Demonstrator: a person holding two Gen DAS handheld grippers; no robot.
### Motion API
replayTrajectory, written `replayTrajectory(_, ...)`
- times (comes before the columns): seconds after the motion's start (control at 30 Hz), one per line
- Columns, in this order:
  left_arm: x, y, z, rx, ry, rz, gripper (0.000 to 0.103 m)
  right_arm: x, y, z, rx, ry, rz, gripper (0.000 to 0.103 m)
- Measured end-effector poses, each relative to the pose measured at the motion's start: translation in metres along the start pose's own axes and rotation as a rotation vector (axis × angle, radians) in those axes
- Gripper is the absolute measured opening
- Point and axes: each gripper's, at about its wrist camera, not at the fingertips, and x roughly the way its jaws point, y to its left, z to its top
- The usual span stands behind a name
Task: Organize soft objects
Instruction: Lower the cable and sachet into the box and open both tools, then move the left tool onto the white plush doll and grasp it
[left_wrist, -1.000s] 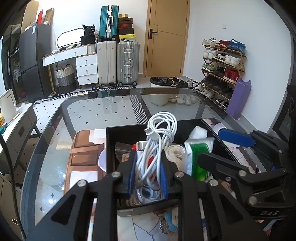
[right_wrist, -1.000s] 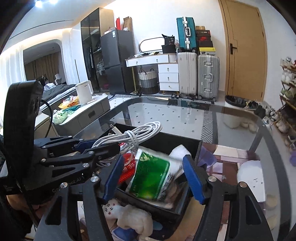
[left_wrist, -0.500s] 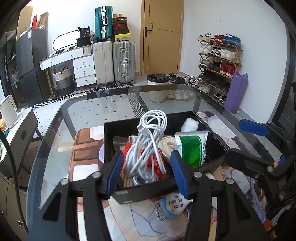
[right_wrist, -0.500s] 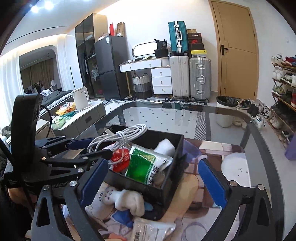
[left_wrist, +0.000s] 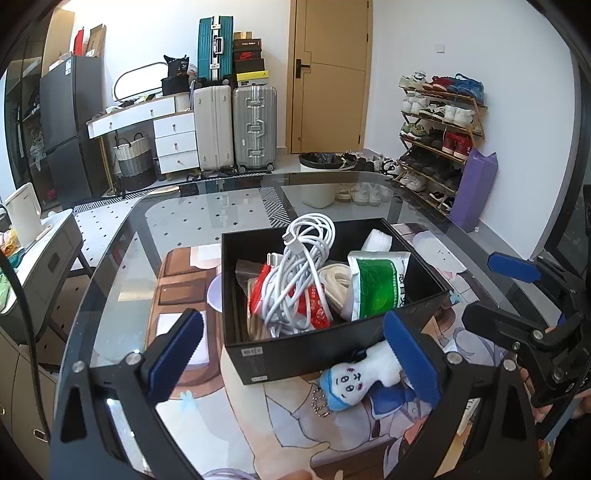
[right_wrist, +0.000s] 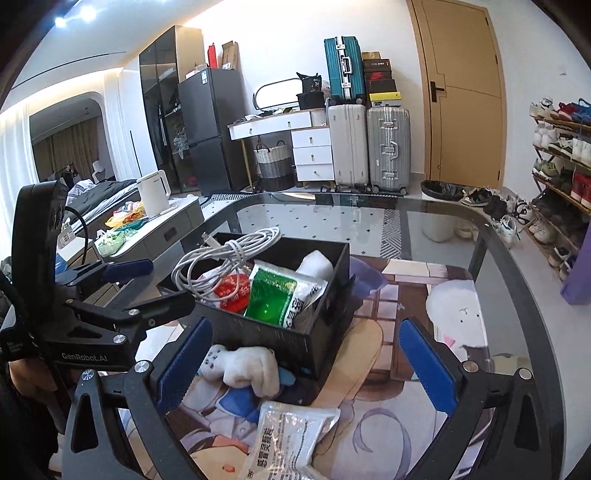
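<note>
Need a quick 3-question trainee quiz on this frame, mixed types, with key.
1. True or false: the coiled white charging cable lies inside the black rectangular storage box.
2. The white plush keychain doll is: A) inside the box B) on the mat, against the box's near wall C) held by a gripper.
3. Fill in: the left gripper and the right gripper are both ____.

Key: 1 true; 2 B; 3 open.
</note>
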Motion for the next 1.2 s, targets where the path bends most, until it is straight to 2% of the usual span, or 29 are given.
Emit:
replayTrajectory(0.07,0.000,0.000,-0.001,0.003,0.006,0.004,0.103,-0.002,0.001,-0.003,-0.002,0.010,-0.001,0.102)
replayTrajectory(0.53,-0.005,0.000,-0.015,0.007,0.027,0.008,0.103,0.001,0.007,-0.025,-0.010,0.092,0.005,0.102)
replayTrajectory(1.0,0.000,-0.003,-0.029,0.022,0.086,-0.006,0.103,0.015,0.008,-0.053,-0.020,0.221,0.004,0.102)
replayTrajectory(1.2,0.008,-0.009,-0.036,0.029,0.121,-0.019,0.103,0.019,0.003,-0.059,-0.016,0.236,-0.018,0.102)
